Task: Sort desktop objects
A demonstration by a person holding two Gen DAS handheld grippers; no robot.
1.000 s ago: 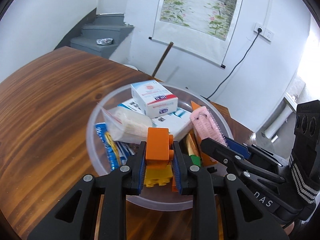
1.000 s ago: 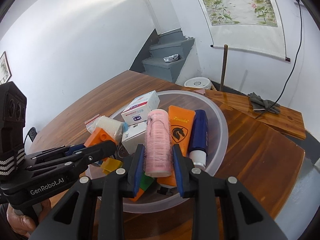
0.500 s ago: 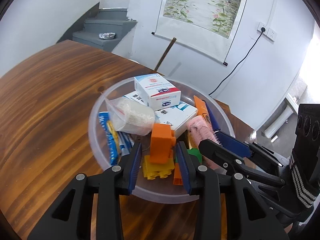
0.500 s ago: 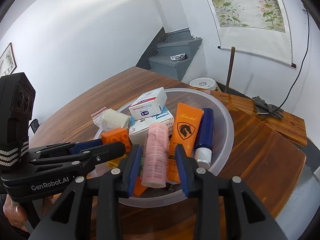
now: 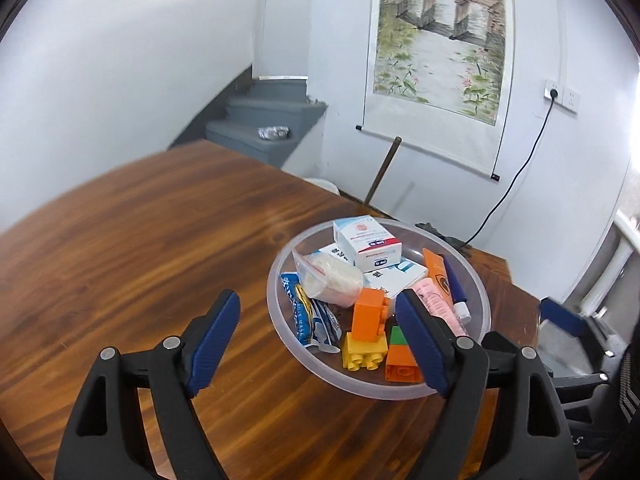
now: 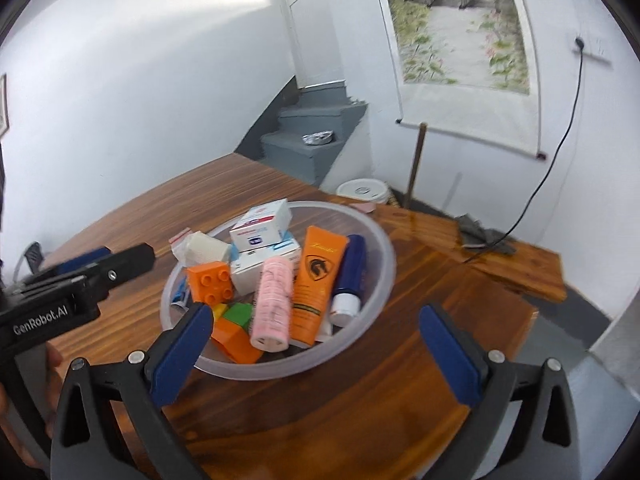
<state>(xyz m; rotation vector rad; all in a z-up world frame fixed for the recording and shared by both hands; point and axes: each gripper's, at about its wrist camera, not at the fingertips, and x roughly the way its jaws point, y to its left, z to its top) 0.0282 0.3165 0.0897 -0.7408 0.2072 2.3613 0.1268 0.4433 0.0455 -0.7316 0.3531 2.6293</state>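
Both tools, left (image 5: 316, 338) and right (image 6: 316, 354), gape wide, empty, above the bench (image 5: 132, 248). Bowl (image 6: 382, 240) at 12 o'clock holds every object; sorting seems between picks. Next: choose and close on one.

"GenRobot.AI" is printed on the left hand-held gripper (image 6: 120, 264); print on the boxes and tube is too small to read.
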